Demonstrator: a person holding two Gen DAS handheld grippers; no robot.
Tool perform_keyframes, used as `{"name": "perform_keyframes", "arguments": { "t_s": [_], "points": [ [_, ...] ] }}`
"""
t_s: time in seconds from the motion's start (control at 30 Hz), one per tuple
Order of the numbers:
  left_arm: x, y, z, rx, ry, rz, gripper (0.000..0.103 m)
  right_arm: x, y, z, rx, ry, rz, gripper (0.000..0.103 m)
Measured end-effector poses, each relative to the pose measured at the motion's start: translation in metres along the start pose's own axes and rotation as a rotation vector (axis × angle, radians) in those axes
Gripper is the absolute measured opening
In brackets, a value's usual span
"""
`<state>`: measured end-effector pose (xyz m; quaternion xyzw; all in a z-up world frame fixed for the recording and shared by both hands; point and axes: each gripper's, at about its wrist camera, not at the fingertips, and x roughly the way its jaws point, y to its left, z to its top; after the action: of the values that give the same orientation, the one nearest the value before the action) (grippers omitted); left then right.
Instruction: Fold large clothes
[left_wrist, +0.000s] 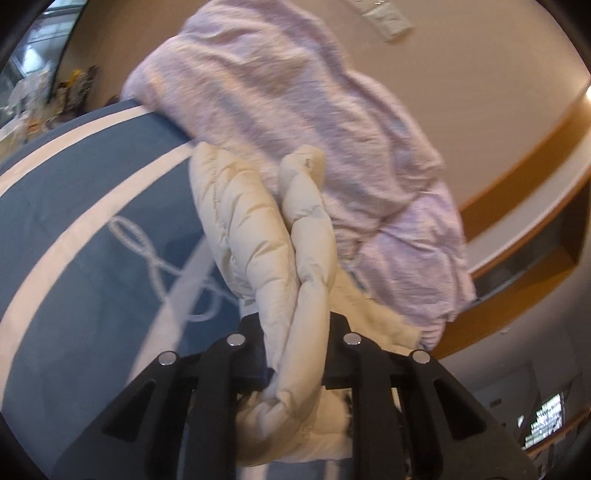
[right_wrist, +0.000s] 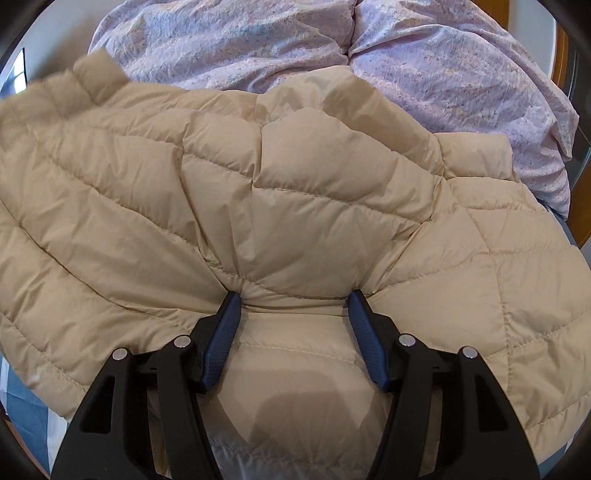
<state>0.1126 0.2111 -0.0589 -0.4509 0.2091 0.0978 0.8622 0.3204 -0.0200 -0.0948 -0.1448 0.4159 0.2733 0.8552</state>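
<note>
Left wrist view: left gripper (left_wrist: 295, 354) pinches a cream puffer jacket (left_wrist: 258, 236) fold; a lilac duvet (left_wrist: 295, 110) crowds behind; right gripper (right_wrist: 293, 306) fingers (right_wrist: 221, 339) gape, pressing the jacket

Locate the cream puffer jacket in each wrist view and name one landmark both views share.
Left wrist view: a bunched fold of the cream puffer jacket runs up the centre, pinched in the left tool.
Right wrist view: the jacket fills the middle and lower picture, with the right tool pressed into it.
Shared landmark: the lilac bedding behind the jacket.
</note>
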Motion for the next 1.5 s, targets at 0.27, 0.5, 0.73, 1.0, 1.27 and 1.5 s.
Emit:
{"name": "perform_keyframes", "arguments": {
  "t_s": [0.27,0.5,0.73,1.0,1.27,1.5],
  "points": [
    [0.004,-0.069,-0.011,0.094,0.03,-0.164,0.018,0.0,0.0,0.0,0.008,-0.004,0.003,0.062],
    [0.029,-0.113,-0.03,0.14,0.095,-0.244,0.018,0.0,-0.004,0.0,0.018,-0.009,0.014,0.062],
    [0.066,-0.144,-0.052,0.15,0.177,-0.296,0.018,-0.002,-0.012,-0.001,0.04,-0.021,0.037,0.062],
    [0.107,-0.162,-0.069,0.14,0.244,-0.321,0.018,-0.007,-0.029,-0.003,0.104,-0.04,0.087,0.062],
    [0.135,-0.168,-0.076,0.126,0.284,-0.313,0.018,-0.016,-0.044,-0.008,0.14,-0.057,0.12,0.062],
    [0.157,-0.17,-0.086,0.127,0.327,-0.294,0.018,-0.034,-0.056,-0.018,0.116,-0.082,0.101,0.062]
  ]
}}
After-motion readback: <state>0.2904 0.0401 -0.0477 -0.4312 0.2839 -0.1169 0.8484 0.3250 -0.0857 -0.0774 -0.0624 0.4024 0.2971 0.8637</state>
